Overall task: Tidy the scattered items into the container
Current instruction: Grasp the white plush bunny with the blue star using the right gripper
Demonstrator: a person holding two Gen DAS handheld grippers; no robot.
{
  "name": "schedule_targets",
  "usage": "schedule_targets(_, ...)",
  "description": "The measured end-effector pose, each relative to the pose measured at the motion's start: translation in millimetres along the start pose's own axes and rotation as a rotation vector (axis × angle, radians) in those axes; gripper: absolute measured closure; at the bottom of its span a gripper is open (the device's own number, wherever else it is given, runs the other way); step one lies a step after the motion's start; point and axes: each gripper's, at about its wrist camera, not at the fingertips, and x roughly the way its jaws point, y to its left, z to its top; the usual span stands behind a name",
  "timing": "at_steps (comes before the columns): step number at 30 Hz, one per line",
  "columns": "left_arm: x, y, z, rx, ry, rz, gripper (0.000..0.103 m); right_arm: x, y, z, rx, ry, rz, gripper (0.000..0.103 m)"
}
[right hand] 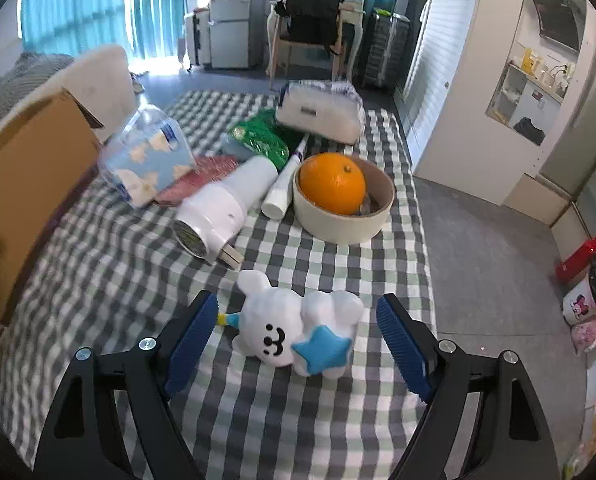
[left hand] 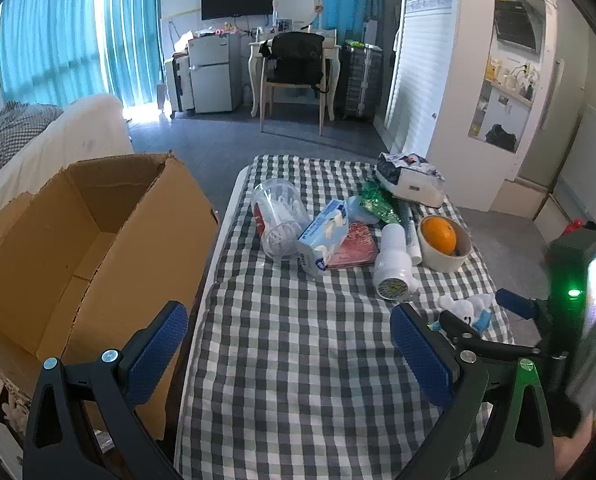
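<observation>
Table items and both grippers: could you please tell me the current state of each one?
cardboard box: open, nothing visible inside
left gripper: open, holding nothing
right gripper: open, astride the plush toy
plush toy: lying on the cloth, not gripped
orange: sitting in the bowl
clear cup: tipped on its side
white bottle: lying down

You see a matt brown cardboard box (left hand: 97, 240), a soft checked cloth (right hand: 257, 400), a glossy plastic toy (right hand: 293, 328), and a dimpled orange (right hand: 332, 182).
</observation>
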Motion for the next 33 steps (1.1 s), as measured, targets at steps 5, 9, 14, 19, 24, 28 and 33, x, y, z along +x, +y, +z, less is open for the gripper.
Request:
schedule_targets(5, 6, 4, 1, -0.002, 0.005, 0.002, 0.000, 9, 3, 0, 0.002, 0.020, -0.002, 0.031)
schedule_targets(9, 9, 4, 2, 0.002, 0.008, 0.004, 0.000, 15, -1, -2, 0.033, 0.039, 0.018, 0.038)
schedule_targets(14, 11, 2, 3, 0.009, 0.007, 0.004, 0.000, 16, 4, -5, 0.021, 0.040, 0.004, 0.039)
schedule_targets(19, 10, 1, 3, 0.009, 0.005, 0.001, 0.000, 15, -2, -4, 0.053, 0.032, 0.041, 0.039)
schedule_targets(24, 13, -6, 4, 0.022, 0.004, -0.014, 0.000, -1, -11, -4, 0.078, 0.002, 0.055, 0.039)
schedule_targets(28, 16, -17, 9, 0.048, -0.012, -0.031, 0.000, -21, -21, -1, 0.093, -0.032, 0.063, 0.039)
schedule_targets(33, 27, -25, 20, 0.077, -0.043, -0.063, 0.000, -44, -33, 0, 0.110, -0.071, 0.068, 0.039)
